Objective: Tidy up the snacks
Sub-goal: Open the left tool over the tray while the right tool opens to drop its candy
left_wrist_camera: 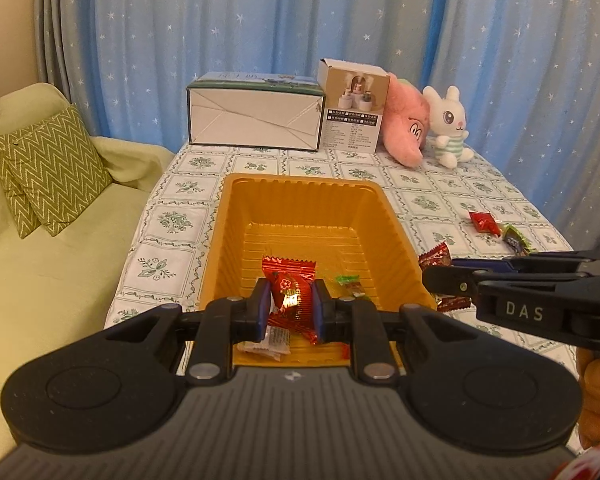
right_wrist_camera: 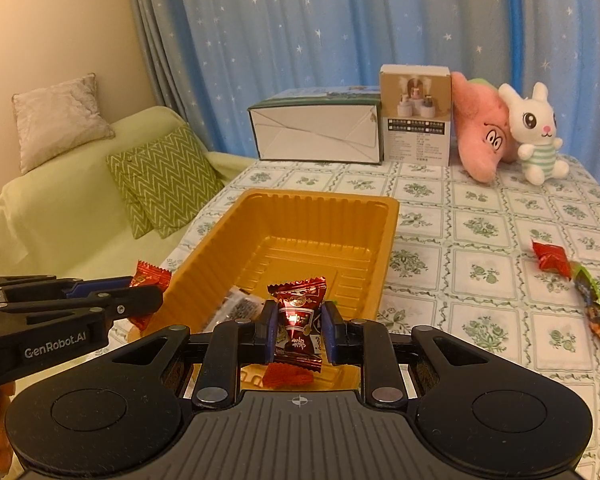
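The left gripper [left_wrist_camera: 290, 308] is held level over the near end of the orange tray [left_wrist_camera: 396, 224], its jaws clamped on a bright red candy [left_wrist_camera: 294, 300] whose wrapper ends stick out above and below the fingers. The right gripper [right_wrist_camera: 299, 328] is held beside it, over the near right part of the same tray, and is closed around a dark red candy [right_wrist_camera: 298, 316]. In the left view the right gripper is seen entering from the right edge, its fingertips just past the tray's right wall. Inside the tray, a small green-wrapped candy [left_wrist_camera: 350, 282] and a white packet [left_wrist_camera: 268, 340] are seen at the near end, and a black-and-white packet [right_wrist_camera: 240, 306] lies against the left wall. The tray is set near the left edge of the table [right_wrist_camera: 480, 272], which is covered by a white cloth with green flowers. Toward the right edge a red candy [right_wrist_camera: 550, 258] and a green-edged packet [right_wrist_camera: 596, 304] are left loose on the cloth. At the far edge a white box [left_wrist_camera: 256, 118], a smaller beige box [left_wrist_camera: 354, 106], a pink plush [left_wrist_camera: 406, 124] and a white rabbit toy [left_wrist_camera: 448, 126] are lined up. Behind them a blue star curtain [left_wrist_camera: 260, 20] is hung, and a green sofa [left_wrist_camera: 40, 280] with a zigzag cushion [left_wrist_camera: 48, 168] is placed along the table's left side.
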### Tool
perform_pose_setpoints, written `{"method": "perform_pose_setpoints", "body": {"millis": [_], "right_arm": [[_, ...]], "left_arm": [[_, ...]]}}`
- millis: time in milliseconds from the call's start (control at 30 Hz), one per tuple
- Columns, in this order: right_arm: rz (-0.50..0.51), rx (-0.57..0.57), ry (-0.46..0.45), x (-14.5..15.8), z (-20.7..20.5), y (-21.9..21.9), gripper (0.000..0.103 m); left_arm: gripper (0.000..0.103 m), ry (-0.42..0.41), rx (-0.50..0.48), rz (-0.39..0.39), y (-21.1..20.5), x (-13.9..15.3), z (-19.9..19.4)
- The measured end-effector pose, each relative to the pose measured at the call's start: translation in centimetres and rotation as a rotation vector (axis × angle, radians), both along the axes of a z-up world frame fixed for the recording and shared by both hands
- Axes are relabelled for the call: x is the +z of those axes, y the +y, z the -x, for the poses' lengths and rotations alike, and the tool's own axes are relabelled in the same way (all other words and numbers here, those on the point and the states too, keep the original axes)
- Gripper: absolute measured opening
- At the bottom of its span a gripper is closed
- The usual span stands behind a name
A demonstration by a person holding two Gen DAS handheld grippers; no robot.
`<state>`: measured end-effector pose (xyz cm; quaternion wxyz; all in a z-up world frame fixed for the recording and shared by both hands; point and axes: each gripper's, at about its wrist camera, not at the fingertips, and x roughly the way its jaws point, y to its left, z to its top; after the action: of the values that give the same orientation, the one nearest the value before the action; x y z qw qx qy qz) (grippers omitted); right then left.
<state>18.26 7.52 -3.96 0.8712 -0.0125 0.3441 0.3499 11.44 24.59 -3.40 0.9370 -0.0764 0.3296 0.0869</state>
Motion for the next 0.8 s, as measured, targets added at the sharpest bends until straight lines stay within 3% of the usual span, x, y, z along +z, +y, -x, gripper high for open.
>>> {"method": "perform_pose_setpoints", "body": {"millis": [367,433,633,800], "right_arm": [[0.005,-0.011,0.036,-1.8,-2.4,1.0,0.024],[0.006,-0.012,0.039,-2.0,-2.5,1.0,0.024],[0.004,-0.021,0.048,-2.2,-2.7,0.7,0.024],[-0.005,-0.017,0.057,-2.2,-2.6,0.9,0.024]], "left_arm": [[0.020,0.020,-0.043,0.051,1.2,-2.6,-3.6],[0.027,0.025,-0.030,0.046,1.3,-2.9,-3.8],[0.032,0.008,0.030,0.088,2.6,-2.7,-2.4],[0.040,-0.008,0.053,0.071,2.8,-2.3,-1.1]]}}
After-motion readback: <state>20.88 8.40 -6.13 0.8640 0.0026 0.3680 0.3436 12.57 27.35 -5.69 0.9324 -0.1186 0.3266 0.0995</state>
